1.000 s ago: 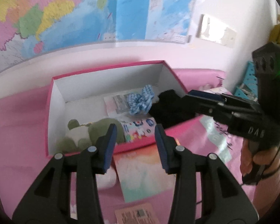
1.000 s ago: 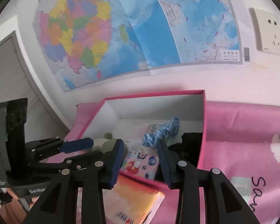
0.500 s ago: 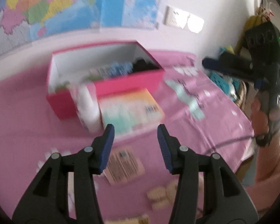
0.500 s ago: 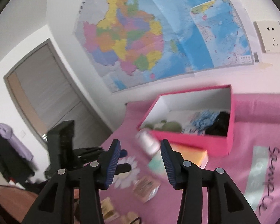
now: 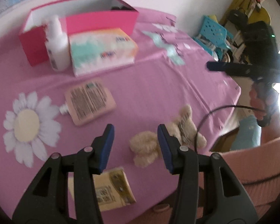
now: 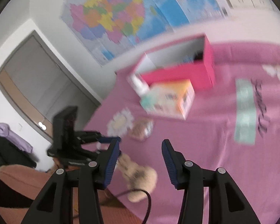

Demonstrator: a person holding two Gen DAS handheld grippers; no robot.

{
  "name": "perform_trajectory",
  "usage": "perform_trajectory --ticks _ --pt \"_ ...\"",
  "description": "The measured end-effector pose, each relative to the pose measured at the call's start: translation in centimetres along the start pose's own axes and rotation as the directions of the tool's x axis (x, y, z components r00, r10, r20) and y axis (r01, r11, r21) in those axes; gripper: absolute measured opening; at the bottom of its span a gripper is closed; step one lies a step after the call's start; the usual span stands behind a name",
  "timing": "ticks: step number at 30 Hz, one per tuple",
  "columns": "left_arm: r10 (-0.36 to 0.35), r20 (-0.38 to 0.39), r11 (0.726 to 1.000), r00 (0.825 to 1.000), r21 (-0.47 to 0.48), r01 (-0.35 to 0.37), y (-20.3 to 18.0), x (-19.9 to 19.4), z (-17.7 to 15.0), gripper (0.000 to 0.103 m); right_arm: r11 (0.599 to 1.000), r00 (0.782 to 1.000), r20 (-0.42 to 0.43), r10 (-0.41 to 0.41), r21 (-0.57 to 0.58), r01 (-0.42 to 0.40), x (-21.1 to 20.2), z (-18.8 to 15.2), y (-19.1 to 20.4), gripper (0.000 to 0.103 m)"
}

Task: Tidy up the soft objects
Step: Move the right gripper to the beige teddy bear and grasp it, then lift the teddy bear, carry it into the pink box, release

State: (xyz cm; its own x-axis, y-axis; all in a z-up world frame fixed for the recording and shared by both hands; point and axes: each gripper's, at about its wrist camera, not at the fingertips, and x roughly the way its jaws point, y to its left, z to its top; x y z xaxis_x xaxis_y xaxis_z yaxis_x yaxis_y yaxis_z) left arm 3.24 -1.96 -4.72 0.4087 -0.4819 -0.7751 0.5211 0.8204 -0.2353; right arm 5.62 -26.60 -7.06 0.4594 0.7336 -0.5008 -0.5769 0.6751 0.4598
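Observation:
A beige plush toy (image 5: 144,146) lies on the pink cloth near the table's front edge. My left gripper (image 5: 135,130) hovers over it, open, and its right finger hides the toy's middle. In the right wrist view the same plush toy (image 6: 140,175) shows blurred low between the fingers of my right gripper (image 6: 141,143). That gripper's jaws are opening and touch nothing. The open pink box (image 5: 102,20) stands at the back by the wall with dark and blue soft items inside. Each gripper shows in the other's view: the right gripper (image 5: 216,67) and the left gripper (image 6: 106,140).
In front of the box stand a white bottle (image 5: 57,43) and a tissue pack (image 5: 102,48). A pink pouch (image 5: 89,102) and a yellow packet (image 5: 112,192) lie on the cloth. A black cable (image 5: 214,112) arcs over the table's right edge. Blue crates (image 5: 214,33) sit beyond.
Both grippers have pulled back from over the box and tipped down toward the table's front. The plush toy has come into view beneath them. Both pairs of jaws stand a little wider.

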Motion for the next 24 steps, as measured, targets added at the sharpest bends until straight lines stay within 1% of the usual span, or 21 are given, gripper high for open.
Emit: perform_trajectory --ticks 1,4,5,7,9,12,13,14,15,18,19,20,22,24 --pt "-0.005 -0.012 1.000 1.000 0.002 0.006 -0.2 0.3 -0.4 0.050 1.000 0.999 -0.044 -0.003 0.013 0.004 1.0 -0.7 -0.4 0.049" --pt "0.000 -0.047 1.000 0.999 0.010 0.000 -0.7 1.0 -1.3 0.051 1.000 0.992 -0.128 0.006 0.025 -0.003 3.4 -2.3 -0.7 0.051" --pt "-0.006 -0.056 1.000 0.998 0.005 0.006 -0.7 1.3 -1.5 0.051 1.000 0.987 -0.160 0.012 0.027 -0.008 4.4 -2.9 -0.7 0.055" --pt "-0.009 -0.063 1.000 0.998 -0.006 0.008 -0.6 1.7 -1.6 0.051 1.000 0.977 -0.211 0.015 0.029 -0.009 6.1 -4.0 -0.9 0.057" --pt "-0.019 -0.064 1.000 0.998 -0.015 0.018 -0.5 1.8 -1.6 0.051 0.999 0.972 -0.236 0.016 0.037 -0.007 7.3 -4.7 -1.1 0.057" --pt "-0.038 -0.069 0.999 0.997 -0.033 0.035 0.0 2.0 -1.6 0.052 0.997 0.971 -0.236 0.044 0.073 -0.027 8.1 -5.2 -1.7 0.057" --pt "-0.041 -0.071 0.999 0.997 -0.036 0.039 0.1 2.0 -1.5 0.053 0.996 0.972 -0.229 0.052 0.086 -0.033 8.2 -5.3 -2.0 0.057" --pt "-0.045 -0.075 0.998 0.996 -0.038 0.042 0.2 2.1 -1.5 0.057 0.995 0.973 -0.223 0.065 0.090 -0.046 8.3 -5.4 -2.1 0.057" --pt "-0.042 -0.078 0.998 0.996 -0.040 0.039 0.3 2.1 -1.5 0.059 0.994 0.973 -0.214 0.082 0.089 -0.064 8.4 -5.4 -2.0 0.057" --pt "-0.057 -0.083 0.997 0.995 -0.047 0.054 0.6 2.3 -1.5 0.059 0.990 0.975 -0.196 0.103 0.114 -0.081 9.2 -5.1 -2.4 0.049" --pt "-0.060 -0.085 0.997 0.995 -0.053 0.056 0.7 2.3 -1.5 0.059 0.991 0.977 -0.192 0.096 0.113 -0.075 9.4 -5.0 -2.5 0.038" --pt "-0.066 -0.085 0.996 0.994 -0.059 0.062 0.8 2.3 -1.5 0.059 0.992 0.979 -0.183 0.086 0.105 -0.067 9.4 -4.8 -2.5 0.030" --pt "-0.082 -0.088 0.995 0.993 -0.068 0.077 1.0 2.3 -1.6 0.059 0.994 0.986 -0.148 0.078 0.088 -0.066 8.9 -4.3 -2.5 0.022" --pt "-0.085 -0.091 0.994 0.992 -0.071 0.078 1.0 2.5 -1.5 0.059 0.994 0.991 -0.111 0.080 0.078 -0.071 8.6 -3.8 -2.5 0.021"
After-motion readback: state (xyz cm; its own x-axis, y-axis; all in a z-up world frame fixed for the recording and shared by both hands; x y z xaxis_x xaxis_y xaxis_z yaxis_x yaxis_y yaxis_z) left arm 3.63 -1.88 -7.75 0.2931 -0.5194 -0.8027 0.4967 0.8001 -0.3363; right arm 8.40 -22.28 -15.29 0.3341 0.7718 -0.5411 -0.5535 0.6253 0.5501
